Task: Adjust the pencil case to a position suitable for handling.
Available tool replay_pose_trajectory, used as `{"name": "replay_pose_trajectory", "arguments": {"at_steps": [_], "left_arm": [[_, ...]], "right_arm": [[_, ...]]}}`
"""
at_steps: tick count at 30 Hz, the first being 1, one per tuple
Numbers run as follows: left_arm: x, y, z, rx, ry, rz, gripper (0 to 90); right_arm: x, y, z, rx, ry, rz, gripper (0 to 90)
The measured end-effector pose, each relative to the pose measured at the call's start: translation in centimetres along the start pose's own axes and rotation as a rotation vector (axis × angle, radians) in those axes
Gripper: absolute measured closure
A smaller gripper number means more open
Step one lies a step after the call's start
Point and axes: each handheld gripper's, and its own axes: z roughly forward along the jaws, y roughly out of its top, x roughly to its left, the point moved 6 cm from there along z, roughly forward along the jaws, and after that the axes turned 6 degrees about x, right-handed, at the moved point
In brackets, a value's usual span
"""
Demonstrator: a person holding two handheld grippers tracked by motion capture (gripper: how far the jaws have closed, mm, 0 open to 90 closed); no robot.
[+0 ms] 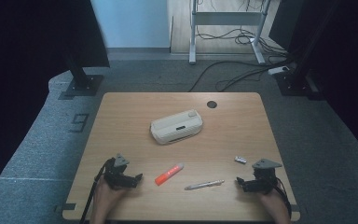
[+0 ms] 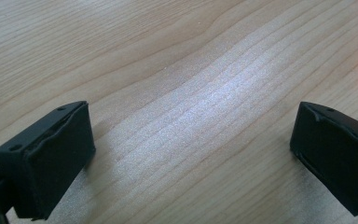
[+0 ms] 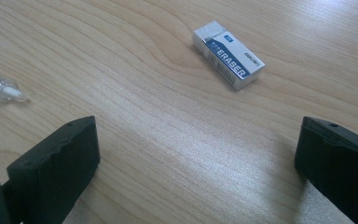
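**Both grippers wait, wide open, at the near edge**

I rest my left gripper (image 1: 129,179) and right gripper (image 1: 247,183) on the tabletop (image 1: 121,121) by its near edge, jaws spread wide, holding nothing. I think they are ready to pick. Between them lie the orange marker (image 1: 168,173) and the pen (image 1: 204,185). The eraser (image 3: 228,54) sits just past my right gripper. The white pencil case (image 1: 176,127) waits mid-table.

Table (image 1: 121,116): light wood grain. Case (image 1: 176,127): cream. Marker (image 1: 168,173): orange, pale cap. Pen (image 1: 204,185): silver. Eraser (image 3: 228,54): white, blue-black sleeve, white lettering. Grippers (image 1: 129,179) (image 1: 243,183): black.
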Motion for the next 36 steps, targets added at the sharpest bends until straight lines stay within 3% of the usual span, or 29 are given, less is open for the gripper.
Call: {"name": "replay_pose_trajectory", "arguments": {"at_steps": [23,29,36], "left_arm": [[-0.05,0.02,0.01,0.000,0.003,-0.004,0.0],[-0.22,-0.04,-0.06,0.000,-0.014,0.011,0.0],[-0.18,0.23,-0.45,0.002,-0.047,-0.002,0.0]], "right_arm": [[0.00,0.00,0.00,0.000,0.000,0.000,0.0],[0.00,0.00,0.01,-0.001,-0.001,0.001,0.0],[0.00,0.00,0.00,0.000,0.000,0.000,0.0]]}}
